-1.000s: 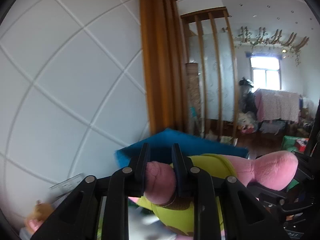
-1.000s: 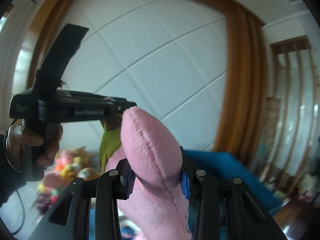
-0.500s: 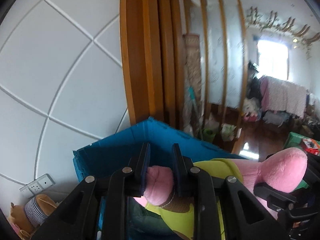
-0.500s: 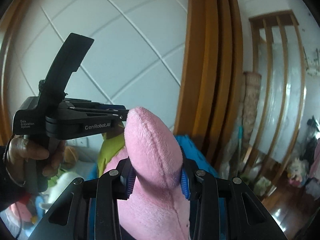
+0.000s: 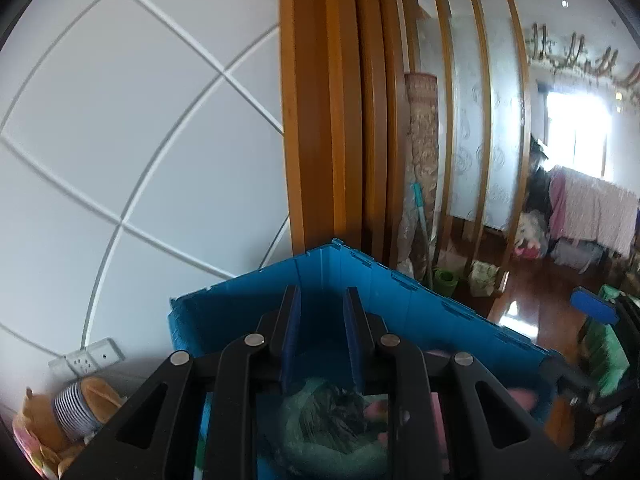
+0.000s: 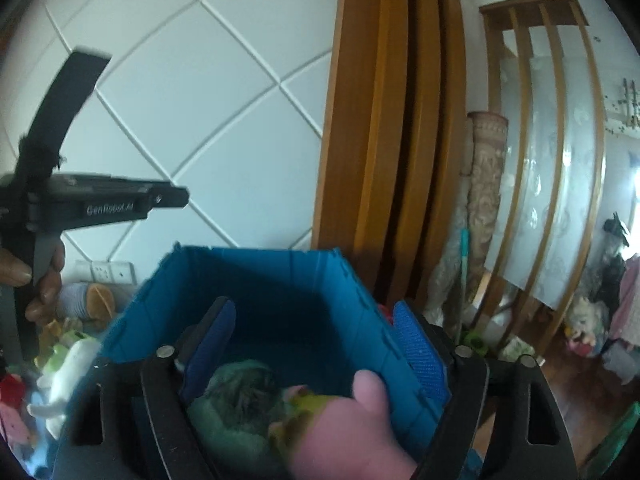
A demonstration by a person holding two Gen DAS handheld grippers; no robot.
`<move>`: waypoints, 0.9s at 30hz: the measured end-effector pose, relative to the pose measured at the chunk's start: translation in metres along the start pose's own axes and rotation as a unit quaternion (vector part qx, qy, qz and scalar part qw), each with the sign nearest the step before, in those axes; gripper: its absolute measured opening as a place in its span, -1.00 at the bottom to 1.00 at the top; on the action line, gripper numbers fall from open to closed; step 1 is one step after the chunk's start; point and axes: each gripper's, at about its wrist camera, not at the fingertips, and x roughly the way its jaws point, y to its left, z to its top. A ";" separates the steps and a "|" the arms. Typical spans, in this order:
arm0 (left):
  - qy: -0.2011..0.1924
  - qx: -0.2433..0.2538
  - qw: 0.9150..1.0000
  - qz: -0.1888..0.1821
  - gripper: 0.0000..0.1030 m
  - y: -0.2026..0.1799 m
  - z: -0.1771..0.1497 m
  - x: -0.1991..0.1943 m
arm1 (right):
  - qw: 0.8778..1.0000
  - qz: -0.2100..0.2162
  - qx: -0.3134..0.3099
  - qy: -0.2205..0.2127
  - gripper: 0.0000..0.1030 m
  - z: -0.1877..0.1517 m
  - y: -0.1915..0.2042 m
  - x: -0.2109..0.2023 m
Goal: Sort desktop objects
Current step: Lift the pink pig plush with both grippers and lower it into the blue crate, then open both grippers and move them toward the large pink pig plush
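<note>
Right wrist view: the right gripper (image 6: pixel 312 332) has its jaws spread wide over the blue crate (image 6: pixel 360 292), holding nothing, with the pink plush toy (image 6: pixel 352 432) lying below them inside. The left gripper (image 5: pixel 320 320) hangs over the crate too, jaws apart and empty.

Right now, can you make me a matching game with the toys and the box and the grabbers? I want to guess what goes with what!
Things:
1. pink plush toy
2. blue crate
3. right gripper
4. striped plush toy

Descriptions:
A. open, with nothing between its fingers
B. lying inside the crate
C. outside the crate, near the wall socket
D. standing open-topped by the tiled wall

Pairs: 1-B, 2-D, 3-A, 4-C
</note>
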 end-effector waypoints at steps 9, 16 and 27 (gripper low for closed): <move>-0.006 -0.020 0.998 0.055 -0.58 0.053 -0.103 -0.120 | 0.987 0.149 0.029 -0.060 0.77 -0.013 0.085 -0.087; 0.013 -0.048 0.994 0.099 -0.58 0.106 -0.198 -0.206 | 0.975 0.219 0.006 -0.046 0.84 -0.047 0.193 -0.131; 0.056 -0.065 0.983 0.161 -0.58 0.185 -0.299 -0.301 | 0.970 0.235 0.051 0.029 0.85 -0.111 0.280 -0.153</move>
